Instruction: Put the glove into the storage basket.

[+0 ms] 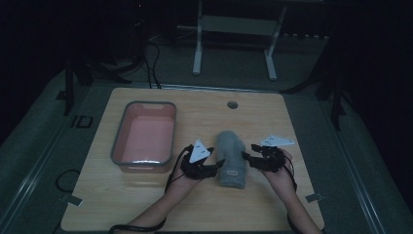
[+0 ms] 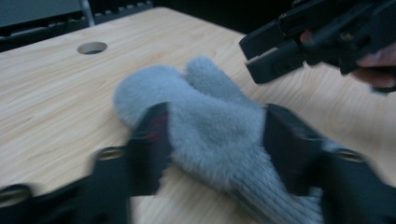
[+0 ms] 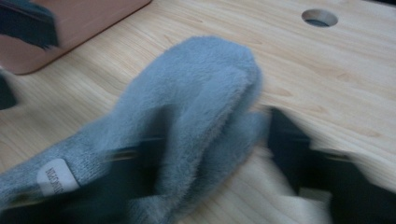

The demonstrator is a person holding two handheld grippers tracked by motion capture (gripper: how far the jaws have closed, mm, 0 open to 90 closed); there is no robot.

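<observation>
High view: we see the grey fuzzy mitten (image 1: 231, 158) lying on the wooden table (image 1: 146, 200), right of the pink bin (image 1: 144, 137), with the left gripper (image 1: 214, 165) and right gripper (image 1: 247, 157) at its sides.

Left gripper view: our jaws sit partly closed, pressing the mitten (image 2: 210, 126) between them.

Right gripper view: blurred jaws straddle the mitten (image 3: 196, 102); we cannot tell whether they grip it.

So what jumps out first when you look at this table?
A fluffy grey mitten lies near the middle of the wooden table, with a left gripper and a right gripper closing in on it from either side, the jaws of each astride the fleece. To its left sits a pink bin with a grey rim.
</observation>
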